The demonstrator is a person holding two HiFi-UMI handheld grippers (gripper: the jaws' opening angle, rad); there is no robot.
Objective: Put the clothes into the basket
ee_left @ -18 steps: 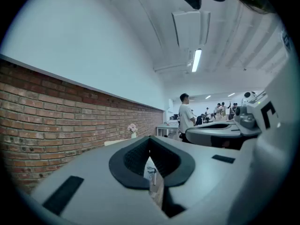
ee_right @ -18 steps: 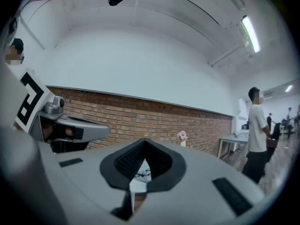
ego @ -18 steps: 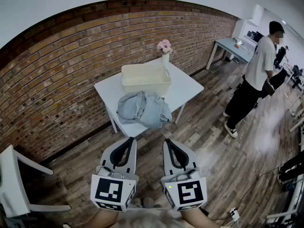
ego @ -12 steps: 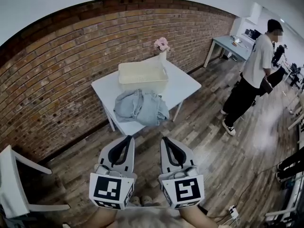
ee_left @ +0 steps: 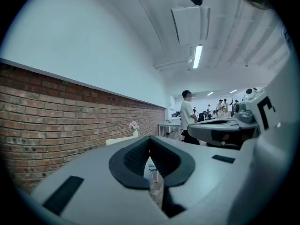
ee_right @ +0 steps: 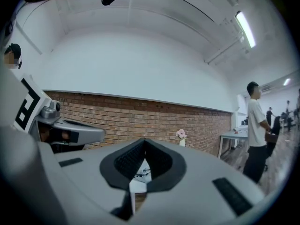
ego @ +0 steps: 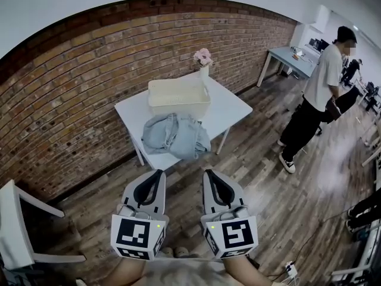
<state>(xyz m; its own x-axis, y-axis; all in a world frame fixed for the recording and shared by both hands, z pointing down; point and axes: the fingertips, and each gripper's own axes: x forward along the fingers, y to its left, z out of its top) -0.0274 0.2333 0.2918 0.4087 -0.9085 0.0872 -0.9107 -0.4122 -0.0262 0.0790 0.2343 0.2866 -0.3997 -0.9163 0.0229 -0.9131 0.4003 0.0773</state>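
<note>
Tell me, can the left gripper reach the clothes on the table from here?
Probably not yet. The left gripper hangs short of the white table, with wooden floor between, jaws together. Nothing blocks the way to the clothes; stepping closer should do.

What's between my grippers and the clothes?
In the head view, only bare wood floor and the table's near edge separate the left gripper and right gripper from the clothes.

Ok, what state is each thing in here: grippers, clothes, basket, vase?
left gripper: shut, empty, pointing level, short of the table.
right gripper: shut, empty, level beside the left one.
clothes: crumpled heap at the table's near edge, outside the basket.
basket: upright on the table behind the clothes, looks empty.
vase: upright at the table's far corner, holding flowers.
</note>
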